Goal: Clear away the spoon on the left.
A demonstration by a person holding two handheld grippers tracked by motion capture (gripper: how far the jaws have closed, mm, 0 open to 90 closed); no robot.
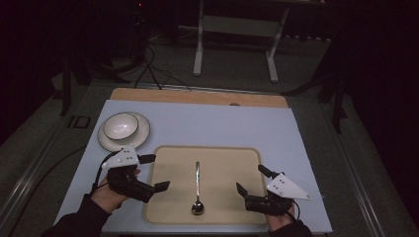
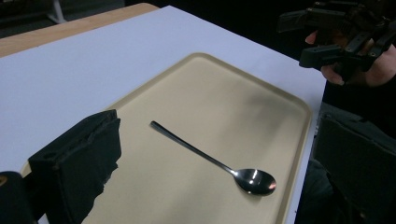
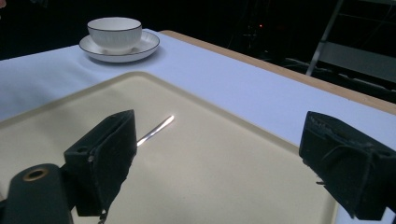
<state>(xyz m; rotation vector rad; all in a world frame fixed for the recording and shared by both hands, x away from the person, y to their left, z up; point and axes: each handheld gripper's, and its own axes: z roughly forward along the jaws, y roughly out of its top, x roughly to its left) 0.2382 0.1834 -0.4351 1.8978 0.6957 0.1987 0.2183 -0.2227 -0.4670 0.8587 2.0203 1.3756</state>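
A metal spoon (image 1: 197, 185) lies along the middle of a beige tray (image 1: 225, 165), bowl end toward me. My left gripper (image 1: 154, 172) hovers open at the tray's left edge, nothing between its jaws. My right gripper (image 1: 253, 179) hovers open over the tray's right front part, also empty. In the left gripper view the spoon (image 2: 212, 160) lies on the tray (image 2: 224, 88) between the wide-apart jaws of the left gripper (image 2: 222, 128). In the right gripper view the spoon's handle tip (image 3: 156, 129) shows beside the left jaw of the right gripper (image 3: 219, 126).
A white bowl (image 1: 120, 125) sits on a saucer (image 1: 141, 136) at the back left of the pale mat (image 1: 207, 123); the bowl (image 3: 114, 29) also appears far off in the right gripper view. A wooden table edge (image 1: 197, 96) runs behind. A metal stand (image 1: 237, 29) is on the floor beyond.
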